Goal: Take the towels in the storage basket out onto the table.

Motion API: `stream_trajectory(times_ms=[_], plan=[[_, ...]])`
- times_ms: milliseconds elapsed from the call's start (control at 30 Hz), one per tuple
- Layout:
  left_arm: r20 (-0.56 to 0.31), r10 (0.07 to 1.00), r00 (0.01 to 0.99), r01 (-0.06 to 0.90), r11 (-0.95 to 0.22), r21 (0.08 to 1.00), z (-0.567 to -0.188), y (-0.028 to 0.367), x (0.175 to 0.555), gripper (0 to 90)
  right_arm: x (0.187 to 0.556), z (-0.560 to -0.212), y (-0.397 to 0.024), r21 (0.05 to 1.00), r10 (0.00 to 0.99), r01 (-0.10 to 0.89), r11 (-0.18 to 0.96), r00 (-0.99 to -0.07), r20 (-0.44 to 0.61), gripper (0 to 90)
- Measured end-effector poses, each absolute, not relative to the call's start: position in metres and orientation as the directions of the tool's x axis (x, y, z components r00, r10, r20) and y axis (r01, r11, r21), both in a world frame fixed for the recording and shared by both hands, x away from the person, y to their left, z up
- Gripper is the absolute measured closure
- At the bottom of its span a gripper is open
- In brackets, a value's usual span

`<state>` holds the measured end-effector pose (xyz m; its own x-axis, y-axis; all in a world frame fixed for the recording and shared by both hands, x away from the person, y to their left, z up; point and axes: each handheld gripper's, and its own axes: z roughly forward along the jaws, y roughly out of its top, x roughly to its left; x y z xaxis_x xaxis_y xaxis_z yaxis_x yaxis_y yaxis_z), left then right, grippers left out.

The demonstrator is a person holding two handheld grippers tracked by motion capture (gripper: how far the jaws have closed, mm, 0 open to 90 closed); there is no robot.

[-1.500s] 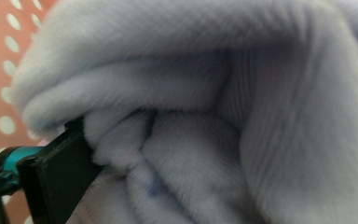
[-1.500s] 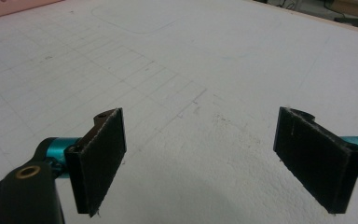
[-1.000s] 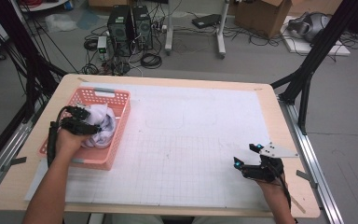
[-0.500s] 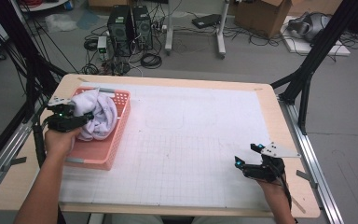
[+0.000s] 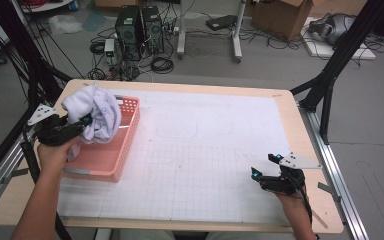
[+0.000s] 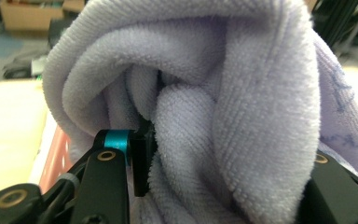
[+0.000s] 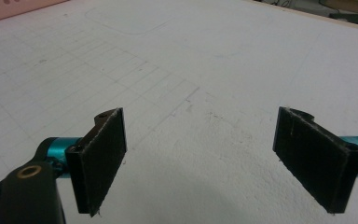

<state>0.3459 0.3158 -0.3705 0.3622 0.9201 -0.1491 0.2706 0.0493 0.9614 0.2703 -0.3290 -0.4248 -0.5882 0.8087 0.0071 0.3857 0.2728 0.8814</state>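
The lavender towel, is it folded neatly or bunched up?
Bunched up. The lavender towel hangs in loose rolls from the left gripper, whose jaws press its folds, above the pink basket.

Lavender fluffy towel [image 5: 96, 114], all bunched up in a wad, hanging just above the pink basket's [image 5: 111, 152] left end.
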Motion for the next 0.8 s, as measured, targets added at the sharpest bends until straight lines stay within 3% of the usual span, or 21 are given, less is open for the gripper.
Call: stream_trajectory(times_ms=[300, 800], plan=[[-0.133, 0.866, 0.482, 0.142, 0.073, 0.987, -0.352, 0.308, 0.337, 52.2, 0.271, -0.425, -0.327, 0.880, 0.804, 0.387, 0.276, -0.594, 0.009, 15.9], [-0.119, 0.758, 0.641, 0.082, 0.087, 0.993, -0.332, 0.280, 0.333, 52.1, 0.271, -0.424, -0.326, 0.882, 0.799, 0.378, 0.280, -0.602, 0.004, 15.9]])
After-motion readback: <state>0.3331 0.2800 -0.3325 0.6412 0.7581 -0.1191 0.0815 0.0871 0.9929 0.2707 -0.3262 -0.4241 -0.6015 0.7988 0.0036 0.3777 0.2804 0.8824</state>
